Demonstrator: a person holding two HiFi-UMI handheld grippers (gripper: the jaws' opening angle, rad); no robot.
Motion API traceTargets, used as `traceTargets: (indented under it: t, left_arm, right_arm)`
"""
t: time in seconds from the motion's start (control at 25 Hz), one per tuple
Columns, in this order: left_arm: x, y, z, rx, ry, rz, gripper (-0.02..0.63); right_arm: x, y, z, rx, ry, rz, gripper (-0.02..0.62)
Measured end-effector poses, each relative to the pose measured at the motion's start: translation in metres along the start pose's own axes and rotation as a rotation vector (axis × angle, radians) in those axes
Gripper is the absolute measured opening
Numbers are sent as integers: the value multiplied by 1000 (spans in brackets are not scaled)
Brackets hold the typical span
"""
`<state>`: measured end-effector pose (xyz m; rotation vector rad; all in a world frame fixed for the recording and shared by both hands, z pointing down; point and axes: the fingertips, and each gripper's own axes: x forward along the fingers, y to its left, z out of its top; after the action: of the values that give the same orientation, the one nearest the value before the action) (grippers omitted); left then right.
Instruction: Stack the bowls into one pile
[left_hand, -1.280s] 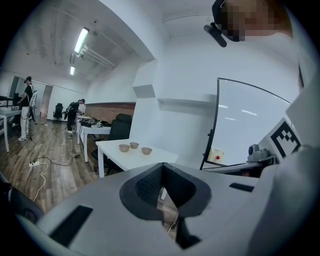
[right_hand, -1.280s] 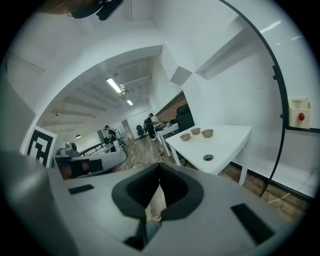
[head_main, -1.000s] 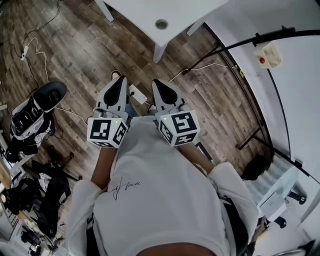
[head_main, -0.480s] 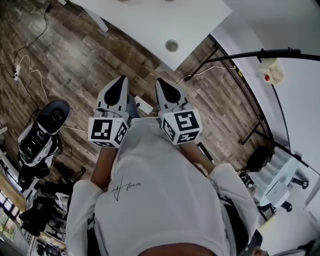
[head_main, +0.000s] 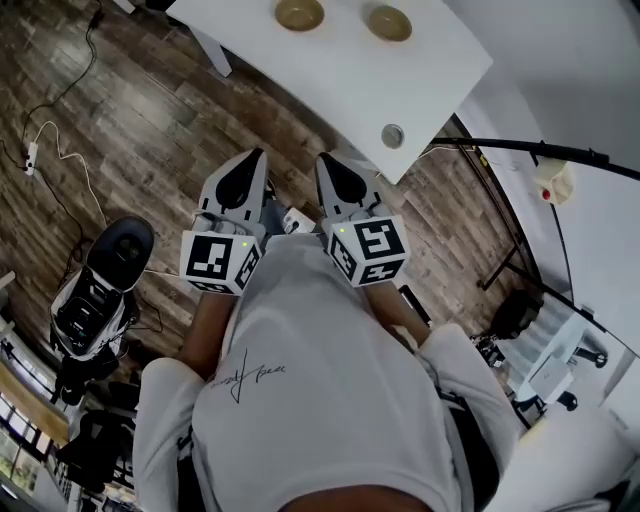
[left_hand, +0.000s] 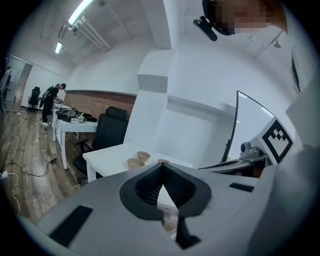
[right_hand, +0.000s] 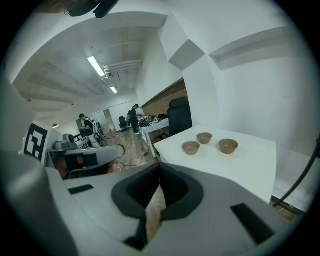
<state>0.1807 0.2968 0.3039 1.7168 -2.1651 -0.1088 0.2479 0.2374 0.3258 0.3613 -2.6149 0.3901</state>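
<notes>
Close against the person's white shirt (head_main: 320, 380), two grippers point forward side by side above a wooden floor (head_main: 130, 110). On the left gripper (head_main: 254, 155) the jaws are pressed together at the tips, with nothing between them. The right gripper (head_main: 326, 160) matches it (tips meeting, empty). Ahead stands a white table (head_main: 330, 70), well apart from both grippers. Three brown bowls sit on it, separate and unstacked: the first bowl (right_hand: 190, 147) at the left, the second bowl (right_hand: 204, 137) just behind it, and the third bowl (right_hand: 228, 146) to the right. Beyond the table are a black office chair (right_hand: 180, 115) and desks with people standing by them.
</notes>
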Motion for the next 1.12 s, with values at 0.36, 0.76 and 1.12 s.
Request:
traceTargets:
  t: [0.36, 0.76, 1.12]
  left_arm:
    - [22, 43, 9, -25, 16, -25, 3]
    - [71, 69, 25, -12, 66, -86, 3]
    - [148, 73, 42, 24, 130, -176, 3]
  right_arm:
    - [37, -1, 21, 4, -27, -81, 9]
    - [76, -42, 45, 98, -88, -168, 9]
    - [110, -100, 70, 189, -107, -220, 9]
